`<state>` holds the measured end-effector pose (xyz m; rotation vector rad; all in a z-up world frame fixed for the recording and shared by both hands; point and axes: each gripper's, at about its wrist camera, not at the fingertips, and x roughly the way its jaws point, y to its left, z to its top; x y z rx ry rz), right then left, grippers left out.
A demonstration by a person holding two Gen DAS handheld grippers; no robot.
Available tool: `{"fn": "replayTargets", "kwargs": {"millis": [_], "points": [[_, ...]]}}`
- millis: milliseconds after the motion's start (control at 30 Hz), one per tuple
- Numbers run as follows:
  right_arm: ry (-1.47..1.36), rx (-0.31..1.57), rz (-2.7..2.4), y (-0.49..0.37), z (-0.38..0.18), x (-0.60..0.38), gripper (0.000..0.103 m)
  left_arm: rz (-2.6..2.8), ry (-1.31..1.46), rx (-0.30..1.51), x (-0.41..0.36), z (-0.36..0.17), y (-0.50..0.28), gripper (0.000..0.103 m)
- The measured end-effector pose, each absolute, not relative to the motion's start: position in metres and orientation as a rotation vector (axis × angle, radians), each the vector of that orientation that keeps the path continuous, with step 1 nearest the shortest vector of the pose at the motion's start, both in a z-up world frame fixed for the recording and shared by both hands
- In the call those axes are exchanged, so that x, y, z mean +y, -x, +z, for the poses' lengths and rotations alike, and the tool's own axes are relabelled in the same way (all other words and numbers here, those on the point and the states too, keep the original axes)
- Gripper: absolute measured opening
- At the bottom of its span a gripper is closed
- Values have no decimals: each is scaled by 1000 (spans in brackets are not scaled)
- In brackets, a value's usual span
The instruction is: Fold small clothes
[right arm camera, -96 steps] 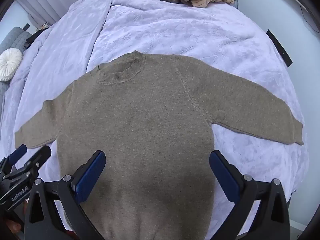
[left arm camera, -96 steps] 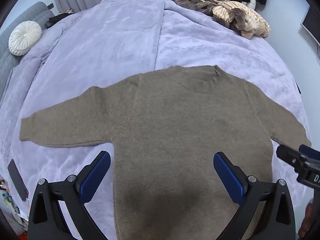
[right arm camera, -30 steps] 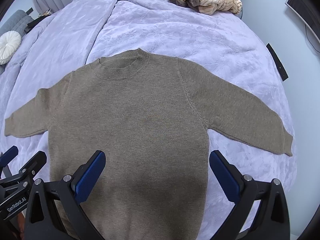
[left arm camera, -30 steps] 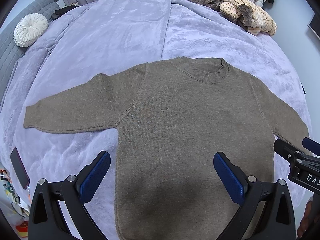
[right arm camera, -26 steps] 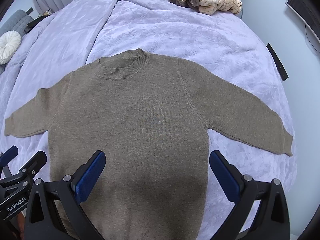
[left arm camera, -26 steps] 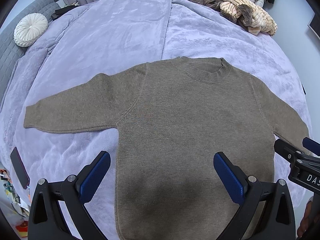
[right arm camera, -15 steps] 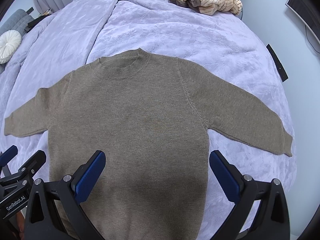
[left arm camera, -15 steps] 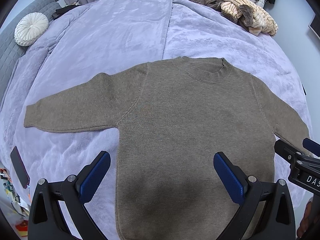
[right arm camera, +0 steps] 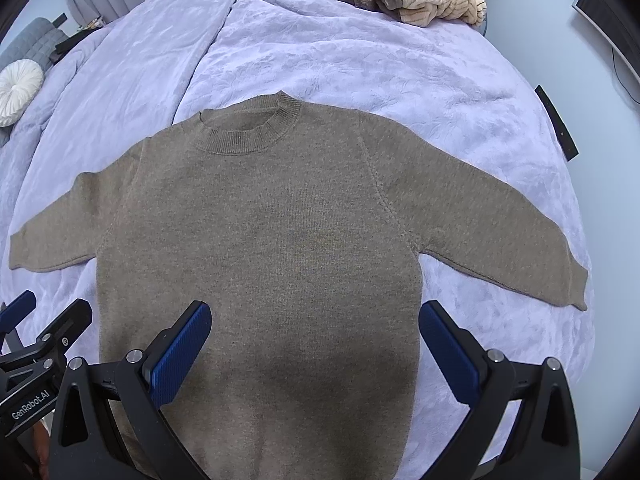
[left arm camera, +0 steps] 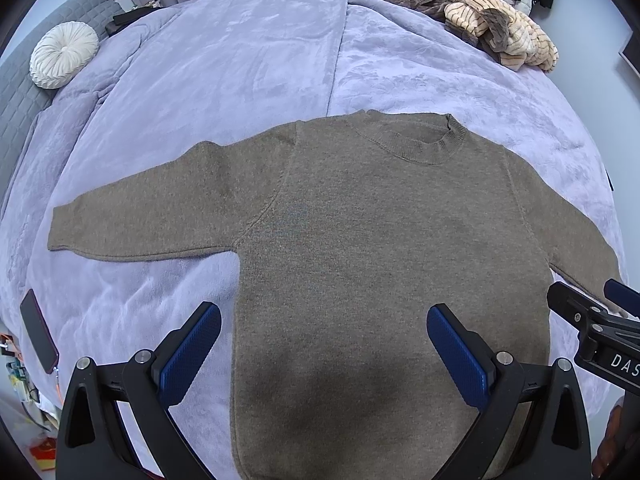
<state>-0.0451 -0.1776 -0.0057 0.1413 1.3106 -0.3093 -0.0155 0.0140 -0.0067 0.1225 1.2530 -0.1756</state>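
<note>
My left gripper [left arm camera: 324,340] and right gripper [right arm camera: 314,338] gape empty above the brown sweater [left arm camera: 360,240], spread flat mid-frame on the lilac blanket [left arm camera: 240,60]; soft, limp knit, so I'd pinch a sleeve cuff

Two wrist views, side by side above the bed

Both look forward and down, close over the sweater [left arm camera: 380,240]; each catches the other gripper at its edge.

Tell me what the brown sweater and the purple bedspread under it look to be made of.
Brown sweater: looks like a matte wool-type knit, with fine stitch texture and a ribbed collar. Purple bedspread: seems a plush velvety fleece, with a soft sheen and crushed, mottled nap. The exact fibres cannot be told.
</note>
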Motion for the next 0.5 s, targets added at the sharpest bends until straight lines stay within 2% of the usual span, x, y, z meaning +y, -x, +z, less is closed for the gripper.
{"fn": "replayTargets", "kwargs": {"millis": [500], "points": [[-144, 1317, -311, 42, -9, -175, 103, -177, -125, 1257, 14, -8, 14, 103]]}}
